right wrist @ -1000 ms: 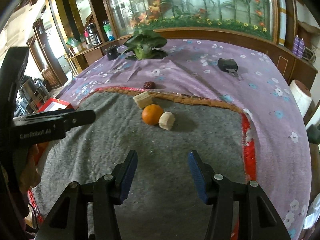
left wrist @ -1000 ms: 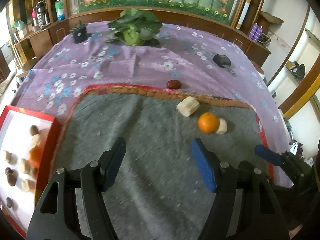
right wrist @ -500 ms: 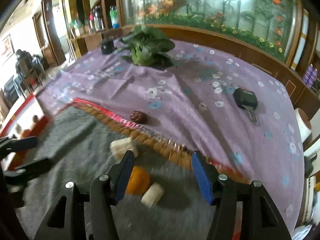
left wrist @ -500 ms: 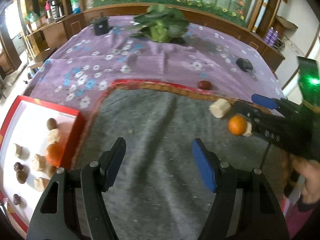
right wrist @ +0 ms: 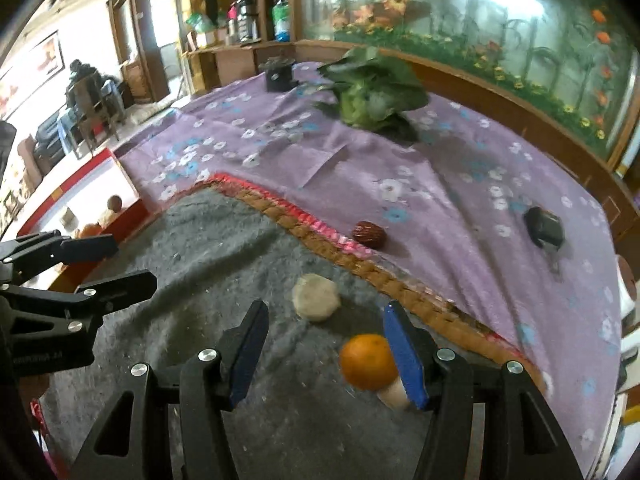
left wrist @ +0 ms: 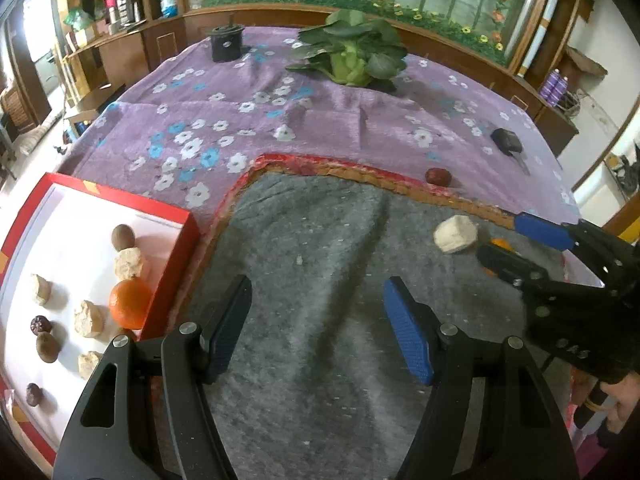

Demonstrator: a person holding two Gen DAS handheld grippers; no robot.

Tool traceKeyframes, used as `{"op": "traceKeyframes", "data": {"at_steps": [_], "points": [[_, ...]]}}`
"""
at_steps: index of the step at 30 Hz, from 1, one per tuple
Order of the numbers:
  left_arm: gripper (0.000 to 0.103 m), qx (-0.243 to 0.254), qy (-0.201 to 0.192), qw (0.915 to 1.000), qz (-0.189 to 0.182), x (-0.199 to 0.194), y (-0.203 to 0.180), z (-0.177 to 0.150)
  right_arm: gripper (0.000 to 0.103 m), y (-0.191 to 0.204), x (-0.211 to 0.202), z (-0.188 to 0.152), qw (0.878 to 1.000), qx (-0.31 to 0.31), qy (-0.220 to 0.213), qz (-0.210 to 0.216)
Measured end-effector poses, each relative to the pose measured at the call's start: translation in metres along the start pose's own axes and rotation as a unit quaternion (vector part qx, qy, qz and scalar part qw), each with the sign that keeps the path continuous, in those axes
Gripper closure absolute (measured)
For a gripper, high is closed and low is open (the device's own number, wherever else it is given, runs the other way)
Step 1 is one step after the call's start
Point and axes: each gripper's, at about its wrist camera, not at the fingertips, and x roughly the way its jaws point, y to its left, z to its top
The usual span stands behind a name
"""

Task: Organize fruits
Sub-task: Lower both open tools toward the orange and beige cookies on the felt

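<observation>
My right gripper [right wrist: 326, 350] is open low over the grey mat [right wrist: 240, 264]. An orange [right wrist: 367, 361] lies between its jaws, close to the right finger, with a pale chunk [right wrist: 394, 394] partly hidden behind that finger. A second pale chunk [right wrist: 315, 297] lies just ahead and a dark red date [right wrist: 369, 233] sits on the purple cloth beyond. My left gripper [left wrist: 316, 324] is open and empty over the mat. The red tray [left wrist: 168, 216] at its left holds an orange [left wrist: 130, 308], several pale chunks and dark fruits.
A leafy cabbage [left wrist: 352, 56], a black cup [left wrist: 226, 42] and a black key fob [left wrist: 507, 141] lie on the purple flowered cloth. A wooden cabinet with an aquarium [right wrist: 500, 20] runs along the far edge. The right gripper [left wrist: 520, 240] shows in the left wrist view.
My right gripper has moved forward and down until the orange sits between its open jaws. My left gripper has swung left, bringing the red tray more into view.
</observation>
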Motion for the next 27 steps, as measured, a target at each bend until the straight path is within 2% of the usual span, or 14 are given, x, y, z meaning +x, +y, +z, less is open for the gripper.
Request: {"op": "traceKeyframes", "data": {"at_steps": [5,13,18,27], "points": [[0.034,0.021,-0.001,0.9996,-0.021,0.004,-0.022,0.002,0.044,-0.029,-0.031,-0.027,0.998,0.052,-0.018,-0.009],[0.034,0.064,0.007,0.9967,-0.05,0.022,-0.063,0.013,0.043,-0.06,-0.04,-0.067,0.994,0.111,-0.009,-0.009],[0.034,0.1,0.012,0.9938,-0.047,0.036,-0.078,0.02,0.043,-0.065,-0.036,-0.074,0.993,0.118,-0.007,0.001],[0.034,0.136,0.022,0.9893,-0.048,0.056,-0.087,0.023,0.043,-0.065,-0.031,-0.072,0.994,0.111,-0.006,0.009]]}}
